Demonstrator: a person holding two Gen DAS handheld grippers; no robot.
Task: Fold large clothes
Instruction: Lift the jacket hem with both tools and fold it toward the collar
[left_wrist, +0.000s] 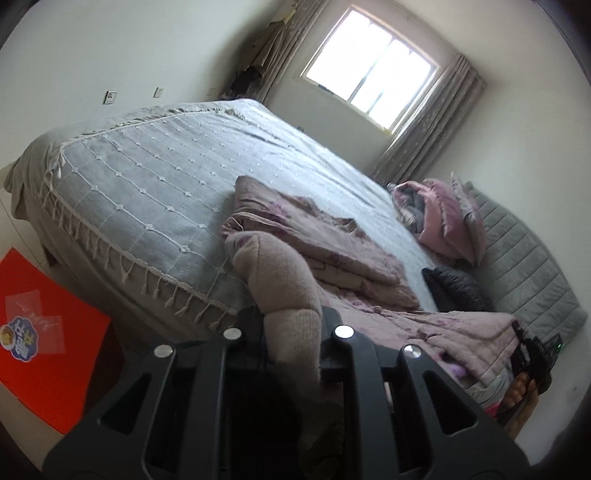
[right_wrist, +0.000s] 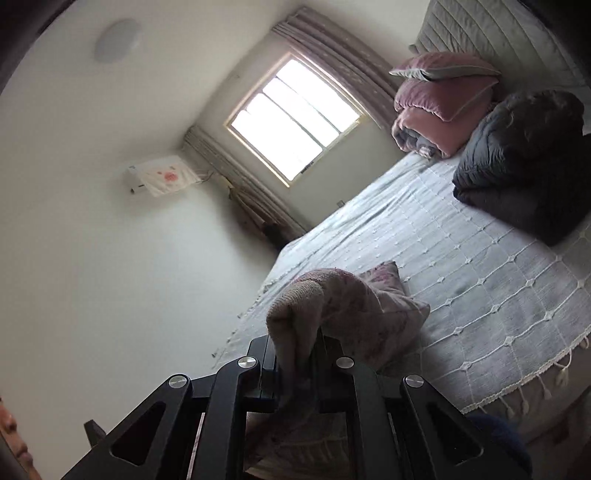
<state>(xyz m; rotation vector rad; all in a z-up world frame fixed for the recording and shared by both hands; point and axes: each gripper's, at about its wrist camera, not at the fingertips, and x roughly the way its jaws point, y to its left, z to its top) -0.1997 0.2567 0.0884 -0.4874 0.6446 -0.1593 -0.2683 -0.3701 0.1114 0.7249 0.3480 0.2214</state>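
While the big pink garment (left_wrist: 332, 258) lies half on the near side of the bed (left_wrist: 155, 184), the left gripper (left_wrist: 291, 325) and the right gripper (right_wrist: 295, 354) each pinch a knit cuff of it. If a cuff slips out, that side could drop and the fold could go crooked, or the hanging cloth could drag off the bed edge.

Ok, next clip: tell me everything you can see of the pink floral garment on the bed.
The pink floral garment is a large, soft, padded-looking piece in dusty pink with a faint purple flower print and a plain knitted beige cuff or hem. It lies crumpled and partly folded over on the grey bedspread, near the bed's edge. The left gripper is shut on a beige ribbed end, and the right gripper pinches another end, both lifted clear of the bed.
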